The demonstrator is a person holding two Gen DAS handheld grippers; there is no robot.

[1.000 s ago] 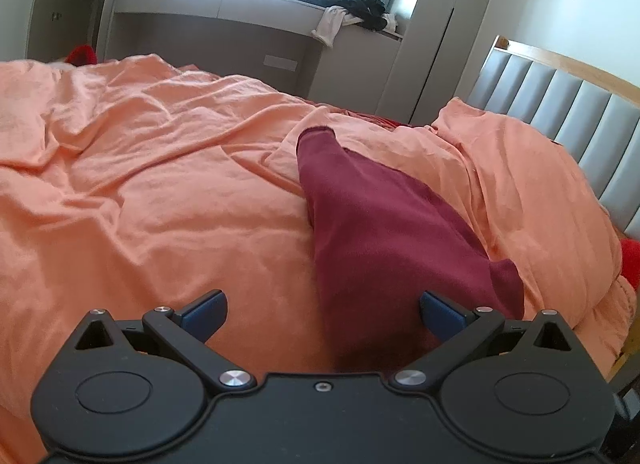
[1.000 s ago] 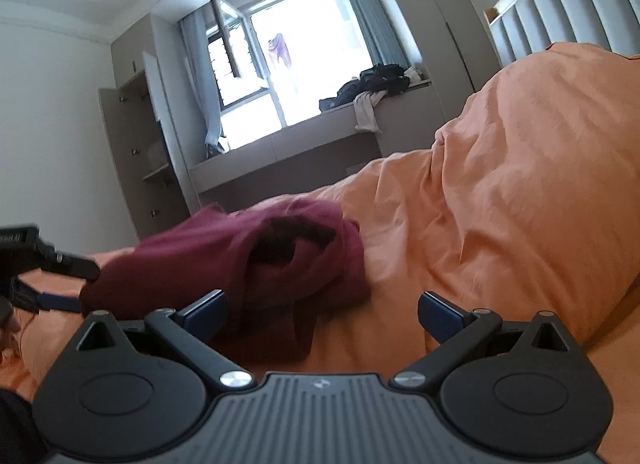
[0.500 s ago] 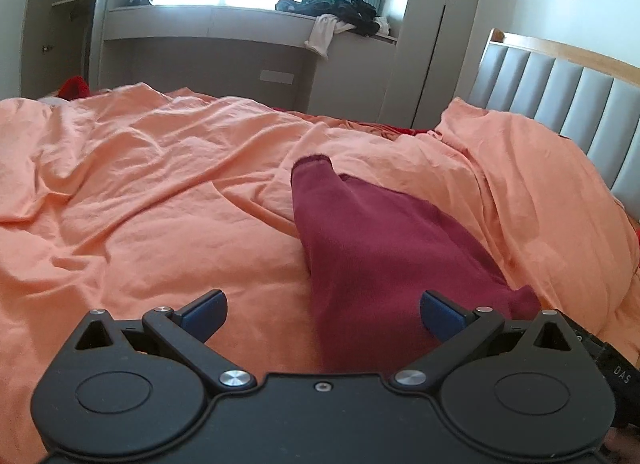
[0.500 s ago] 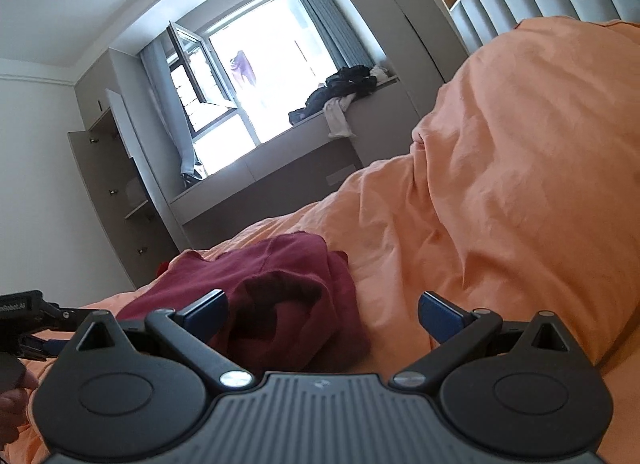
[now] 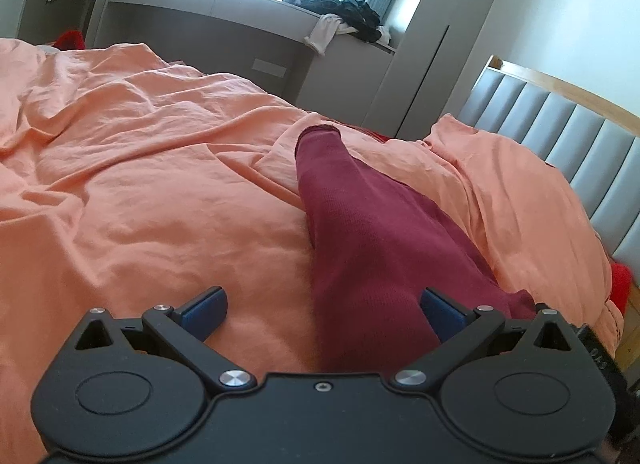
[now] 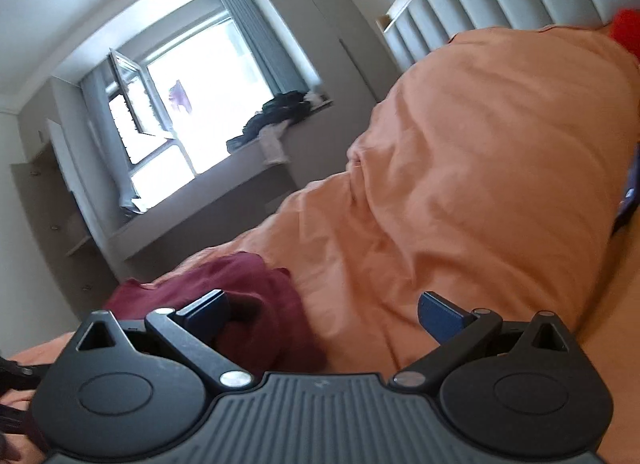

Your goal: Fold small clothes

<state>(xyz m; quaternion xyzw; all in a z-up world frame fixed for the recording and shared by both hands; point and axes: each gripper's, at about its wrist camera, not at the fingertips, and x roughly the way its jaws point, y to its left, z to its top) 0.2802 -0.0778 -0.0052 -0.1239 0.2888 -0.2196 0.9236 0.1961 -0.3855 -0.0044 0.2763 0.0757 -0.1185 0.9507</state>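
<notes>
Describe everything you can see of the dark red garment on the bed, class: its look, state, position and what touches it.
The dark red garment is a maroon knit-looking piece, unfolded, lying on the orange bedsheet. From the left wrist view it runs lengthwise away from the camera, narrowing to a hemmed end. From the right wrist view its near end is bunched. Both the left gripper and right gripper are open, holding nothing.
</notes>
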